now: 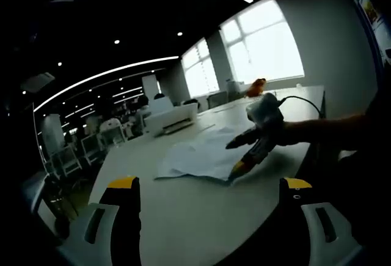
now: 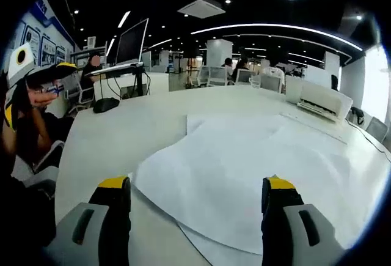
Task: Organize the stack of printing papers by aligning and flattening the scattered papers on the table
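Loose papers (image 2: 244,174) lie fanned across the desk (image 2: 116,137) near its far edge. The right gripper (image 2: 195,202), jaws wide and empty, hovers directly over them; the left gripper (image 1: 211,195), equally open, waits farther off.

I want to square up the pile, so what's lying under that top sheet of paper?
Under the top sheet, edges of more white sheets stick out, fanned askew on the white table. How many lie beneath is covered.
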A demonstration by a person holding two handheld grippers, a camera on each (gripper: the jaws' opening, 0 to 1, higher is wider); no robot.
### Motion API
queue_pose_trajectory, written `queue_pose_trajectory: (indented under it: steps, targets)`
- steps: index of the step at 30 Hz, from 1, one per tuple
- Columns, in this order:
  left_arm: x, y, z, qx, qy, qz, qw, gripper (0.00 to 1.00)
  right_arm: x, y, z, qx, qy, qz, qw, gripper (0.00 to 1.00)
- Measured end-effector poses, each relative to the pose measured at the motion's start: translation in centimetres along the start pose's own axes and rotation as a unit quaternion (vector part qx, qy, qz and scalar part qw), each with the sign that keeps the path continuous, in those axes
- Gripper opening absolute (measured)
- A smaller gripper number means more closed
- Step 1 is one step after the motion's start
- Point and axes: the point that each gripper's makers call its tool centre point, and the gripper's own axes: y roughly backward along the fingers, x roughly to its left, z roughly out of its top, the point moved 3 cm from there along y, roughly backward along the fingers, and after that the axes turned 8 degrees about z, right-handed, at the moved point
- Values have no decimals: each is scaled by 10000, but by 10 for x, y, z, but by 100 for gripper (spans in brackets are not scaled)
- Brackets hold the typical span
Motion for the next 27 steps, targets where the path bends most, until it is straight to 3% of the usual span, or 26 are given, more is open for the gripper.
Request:
queue_pose_trajectory:
  steps: [8,13,20,27]
  targets:
    - [-1,-1,-1,10,8,-14,10000,97,0,-10,-7,149,143,-52,9998,83]
    - [-1,-1,-1,12,11,-13,10000,97,-1,-12,-11,99,-201,51,9997,81]
    - [-2,-1,-2,4,12,-15,10000,97,-6,-11,-12,27,-242,-40,9997,72]
    - [-1,0,-2,-15,12,1,10000,97,-18,-6,-11,-58,-341,-219,9992,56]
